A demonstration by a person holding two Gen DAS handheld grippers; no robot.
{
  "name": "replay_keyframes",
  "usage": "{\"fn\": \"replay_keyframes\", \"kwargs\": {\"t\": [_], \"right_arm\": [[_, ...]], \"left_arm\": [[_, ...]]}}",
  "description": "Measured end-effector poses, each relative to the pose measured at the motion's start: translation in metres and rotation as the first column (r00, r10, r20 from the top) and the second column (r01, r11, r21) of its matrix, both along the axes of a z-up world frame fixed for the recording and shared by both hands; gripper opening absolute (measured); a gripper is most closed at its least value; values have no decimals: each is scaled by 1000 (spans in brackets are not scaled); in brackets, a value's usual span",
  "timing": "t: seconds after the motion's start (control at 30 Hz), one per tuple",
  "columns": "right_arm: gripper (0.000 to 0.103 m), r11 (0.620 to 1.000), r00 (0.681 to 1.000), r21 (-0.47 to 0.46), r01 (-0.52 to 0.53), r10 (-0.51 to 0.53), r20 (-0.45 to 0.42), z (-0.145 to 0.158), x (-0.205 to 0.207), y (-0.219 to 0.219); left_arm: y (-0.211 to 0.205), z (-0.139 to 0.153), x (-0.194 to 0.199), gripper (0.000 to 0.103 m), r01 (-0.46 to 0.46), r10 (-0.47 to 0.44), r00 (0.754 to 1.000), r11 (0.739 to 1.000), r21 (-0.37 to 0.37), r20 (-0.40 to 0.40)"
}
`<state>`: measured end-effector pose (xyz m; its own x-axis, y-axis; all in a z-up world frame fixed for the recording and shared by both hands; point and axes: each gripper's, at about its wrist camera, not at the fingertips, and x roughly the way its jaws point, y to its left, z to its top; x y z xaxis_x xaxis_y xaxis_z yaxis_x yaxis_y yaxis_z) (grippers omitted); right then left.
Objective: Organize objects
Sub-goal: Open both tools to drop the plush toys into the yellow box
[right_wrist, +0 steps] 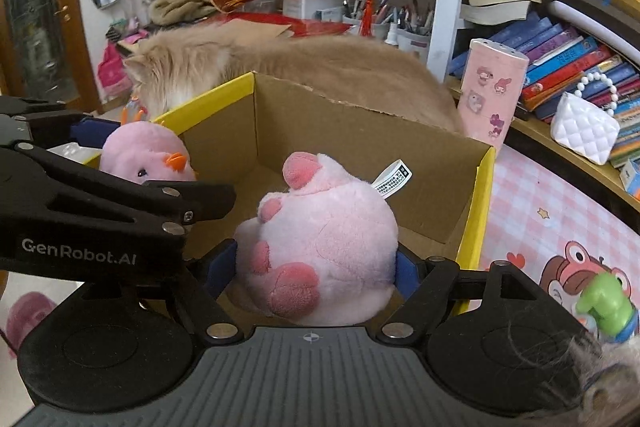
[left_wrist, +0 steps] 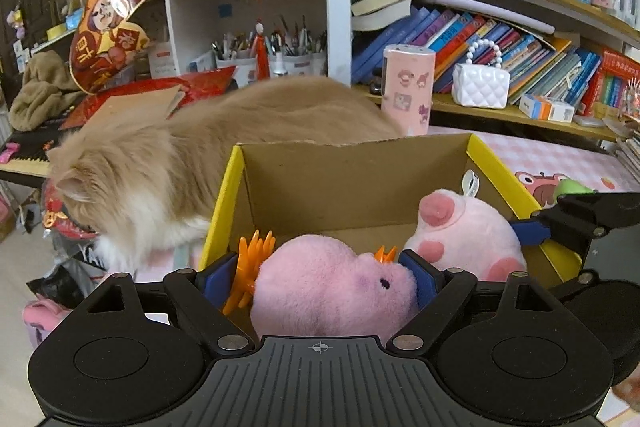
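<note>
1. The pink pig [right_wrist: 320,239] is clamped between the blue pads of the right claw [right_wrist: 316,267], held over the near right part of the open box [right_wrist: 360,147]. The plush squashes easily, so I judge the grip shallow; a jolt could let the pig roll off the pads and land outside the near rim.

2. The pink chick [left_wrist: 332,287], with its orange comb and beak, is clamped in the left claw [left_wrist: 320,277], just above the box's near left corner. Its rounded, soft body could slip sideways and fall on the floor side of the yellow edge rather than inside.

3. The two claws are close together: in the right view the left claw's black frame crosses just beside the pig. Lowering both at once risks them knocking each other or pinching the toys against the box wall.

4. The box looks light, with a torn far rim; a push from either claw could slide or tip it on the pink checked desk [right_wrist: 552,211].

5. The ginger cat [left_wrist: 200,155] lies right against the far side of the box. If it shifts or paws in, it could shove the box or snatch a toy.

6. A green toy [right_wrist: 606,303] sits near right and could be nudged off.
</note>
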<state>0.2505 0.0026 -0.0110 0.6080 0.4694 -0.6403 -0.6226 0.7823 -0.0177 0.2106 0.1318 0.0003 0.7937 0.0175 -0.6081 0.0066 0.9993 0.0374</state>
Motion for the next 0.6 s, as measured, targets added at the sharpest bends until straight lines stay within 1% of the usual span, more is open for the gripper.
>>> {"fn": "replay_keyframes", "kwargs": {"t": [0.13, 0.2, 0.3, 0.4, 0.47, 0.5, 0.6], "right_arm": [[78, 1000, 1000, -8, -23, 23, -7, 0, 10, -8], [78, 1000, 1000, -13, -18, 17, -8, 0, 10, -9], [80, 1000, 1000, -18, -7, 7, -4, 0, 8, -8], [82, 1000, 1000, -22, 14, -13, 12, 1, 3, -7], [88, 999, 999, -14, 32, -32, 40, 5, -1, -7], [89, 999, 998, -2, 38, -37, 52, 8, -4, -8], [90, 997, 994, 20, 71, -73, 80, 16, -9, -10]], "left_arm": [[-5, -1, 7, 87, 10, -10, 1000, 1000, 8, -3], [-6, -1, 10, 87, 12, -12, 1000, 1000, -1, 1], [-7, -1, 13, 88, 5, -5, 1000, 1000, 9, 0], [-6, 6, 9, 88, 4, -4, 999, 1000, -12, 35], [-6, 14, 3, 88, 7, -5, 997, 1000, -24, 71], [-5, 18, 0, 89, 7, -4, 996, 1000, -29, 84], [-1, 30, -8, 89, -6, 11, 993, 999, -50, 118]]}}
